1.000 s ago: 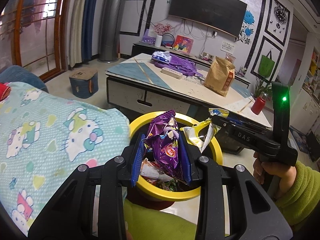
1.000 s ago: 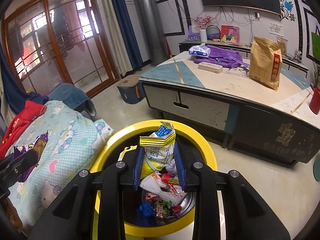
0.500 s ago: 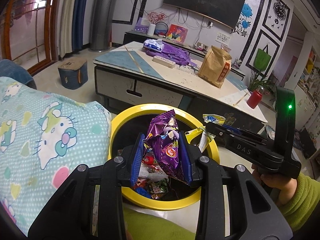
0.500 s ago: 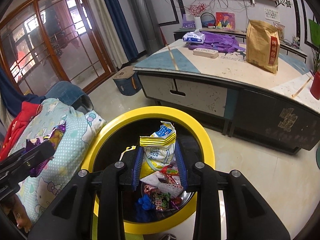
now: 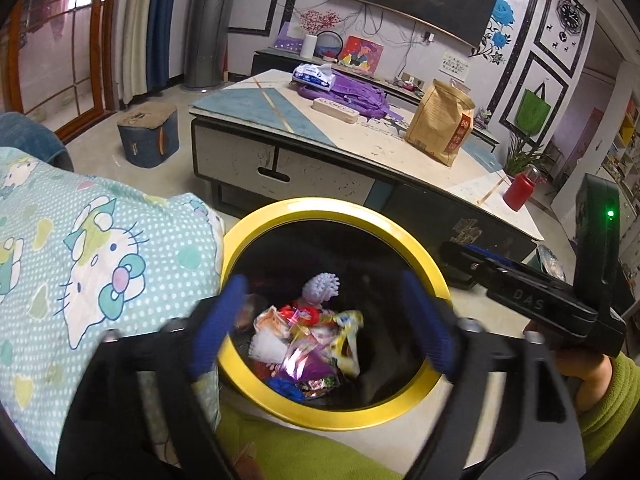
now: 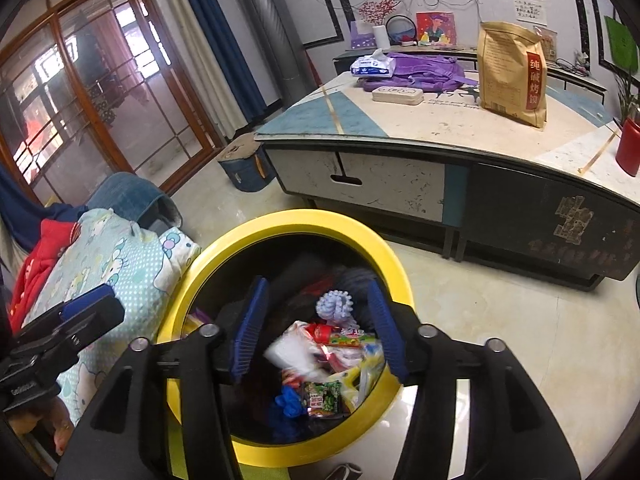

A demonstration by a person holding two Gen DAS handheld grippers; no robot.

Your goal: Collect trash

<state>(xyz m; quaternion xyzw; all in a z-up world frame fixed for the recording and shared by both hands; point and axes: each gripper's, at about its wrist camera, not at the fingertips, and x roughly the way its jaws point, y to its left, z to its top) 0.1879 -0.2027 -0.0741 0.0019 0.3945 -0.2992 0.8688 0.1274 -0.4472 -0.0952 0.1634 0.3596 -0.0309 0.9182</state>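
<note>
The left hand-held gripper (image 5: 320, 322) is held over a round black bin with a yellow rim (image 5: 288, 210). Its blue pads (image 5: 218, 324) have just been opened wide, and nothing is gripped between them now. Right below it, inside the bin, a purple snack wrapper (image 5: 310, 362) is seen on top of the heap of trash (image 5: 304, 340).

The right hand-held gripper (image 6: 318, 324) is held over the same bin, just beside the left one. Its jaws have just been opening too, and nothing is pressed between its blue pads (image 6: 250, 324). Below it a yellow and white snack bag (image 6: 360, 376) is seen in the heap, with a pale spiky ball (image 6: 334, 306) lying further ahead of the fingers.

So both pieces look to be dropped in already, and this part of the job can be called done. It cannot be told from here how much trash is left in the room. To the left of the grippers, a soft blue-green blanket with cartoon cats (image 5: 100, 264) is pressed against the bin, and no wrappers are seen on it. Far ahead of the grippers, a big low table with a white and blue top (image 6: 400, 120) is seen. A brown paper bag (image 6: 512, 68), a purple cloth bag (image 6: 424, 72) and a white pack of tissues (image 6: 372, 66) are kept on it. Whether any of these are meant to be thrown away cannot be told.
</note>
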